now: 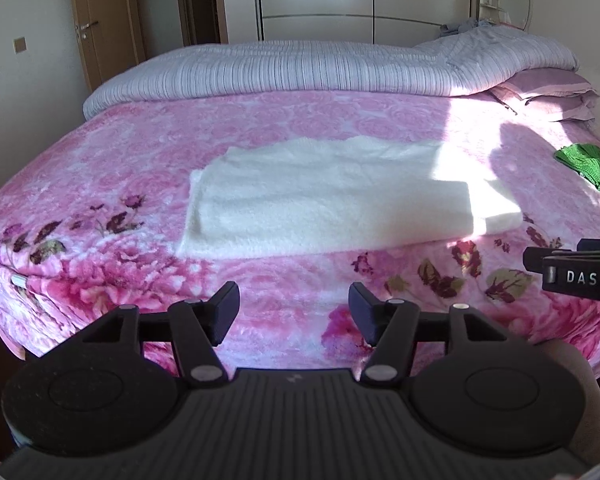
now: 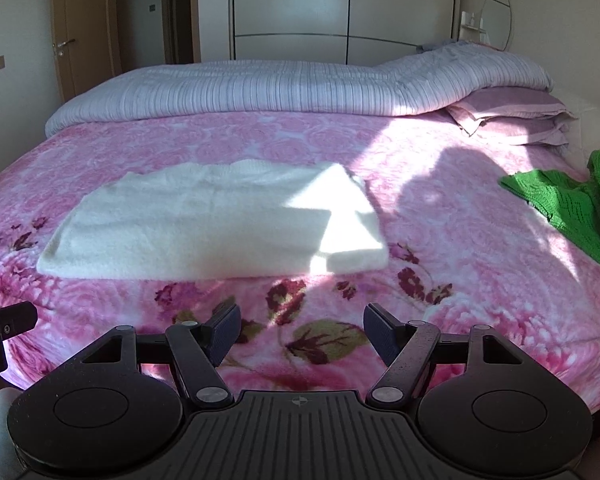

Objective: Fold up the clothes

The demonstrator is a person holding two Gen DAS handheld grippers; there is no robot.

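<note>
Left gripper (image 1: 294, 312) and right gripper (image 2: 302, 334) hung open, empty, over the floral blanket (image 1: 100, 184). White sweater (image 1: 332, 196) looked folded; next, take the green knit (image 2: 572, 208) by its near edge.

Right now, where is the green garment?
The green garment lies at the far right of the pink floral blanket, right of the folded white garment and nearer than the pillows; the left wrist view shows only its edge.
</note>
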